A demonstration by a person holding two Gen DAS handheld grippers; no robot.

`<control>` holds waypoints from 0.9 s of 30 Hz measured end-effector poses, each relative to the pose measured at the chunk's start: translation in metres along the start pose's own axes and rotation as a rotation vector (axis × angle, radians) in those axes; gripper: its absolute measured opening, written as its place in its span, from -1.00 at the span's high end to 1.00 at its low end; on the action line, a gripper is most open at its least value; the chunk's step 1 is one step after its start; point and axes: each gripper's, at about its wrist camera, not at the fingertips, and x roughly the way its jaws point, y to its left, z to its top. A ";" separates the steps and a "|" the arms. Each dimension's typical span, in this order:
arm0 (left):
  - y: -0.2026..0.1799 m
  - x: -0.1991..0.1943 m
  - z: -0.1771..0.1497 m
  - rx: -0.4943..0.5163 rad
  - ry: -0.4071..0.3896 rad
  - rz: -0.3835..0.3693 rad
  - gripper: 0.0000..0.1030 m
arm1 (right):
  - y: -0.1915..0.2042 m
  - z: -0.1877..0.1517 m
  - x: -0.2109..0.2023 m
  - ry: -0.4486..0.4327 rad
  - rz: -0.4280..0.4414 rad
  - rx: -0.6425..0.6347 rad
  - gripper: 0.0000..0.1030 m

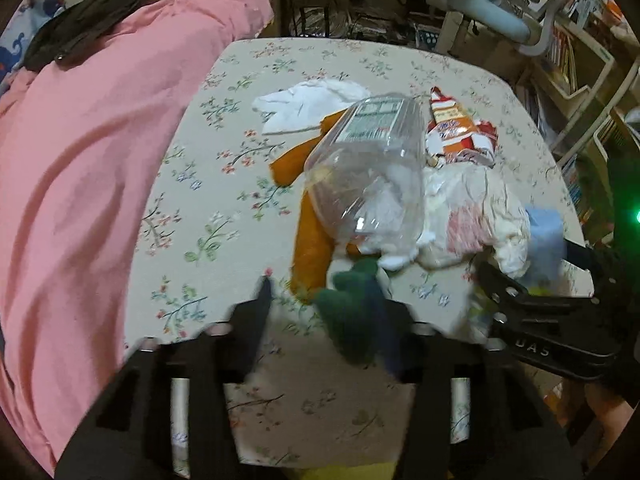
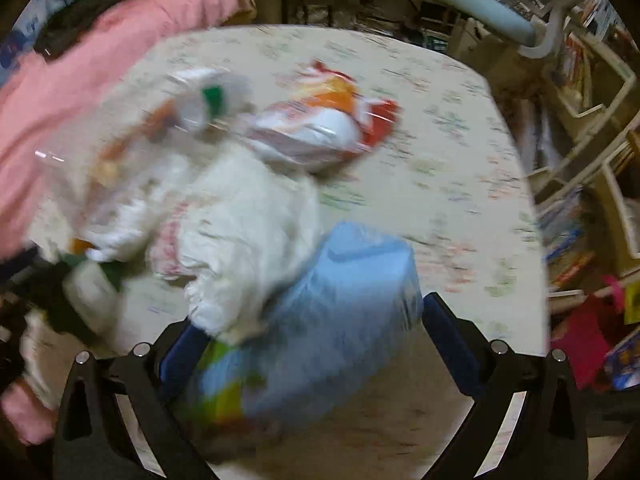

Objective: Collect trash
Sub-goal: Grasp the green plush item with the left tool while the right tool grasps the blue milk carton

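Observation:
A clear plastic bottle (image 1: 372, 168) lies tilted over the trash pile, its green cap (image 1: 352, 308) down between the fingers of my left gripper (image 1: 324, 292). The cap rests by the right finger, with a gap to the left fingertip (image 1: 264, 284), so the jaws stand open. My right gripper (image 2: 312, 320) is shut on a light blue plastic pack (image 2: 340, 300), with its blue pads against both sides. A crumpled white bag (image 2: 240, 220) leans on the pack. An orange and red snack wrapper (image 2: 340, 92) lies beyond.
A floral tablecloth (image 1: 200, 208) covers the table. A pink cloth (image 1: 100, 160) is heaped along its left side. White tissue (image 1: 312, 100) and orange scraps (image 1: 312, 248) lie under the bottle. A chair (image 1: 480, 12) stands behind; bookshelves (image 2: 592, 160) crowd the right.

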 end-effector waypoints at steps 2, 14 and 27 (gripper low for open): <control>-0.005 0.005 0.000 0.008 0.000 -0.013 -0.04 | -0.015 -0.003 0.001 0.013 0.020 0.006 -0.82; -0.001 -0.008 -0.009 0.044 0.007 -0.059 0.49 | -0.044 -0.021 -0.012 0.022 0.078 -0.029 -0.83; -0.012 0.003 -0.023 0.106 0.038 -0.055 0.24 | -0.050 -0.042 -0.011 0.080 0.104 -0.060 -0.45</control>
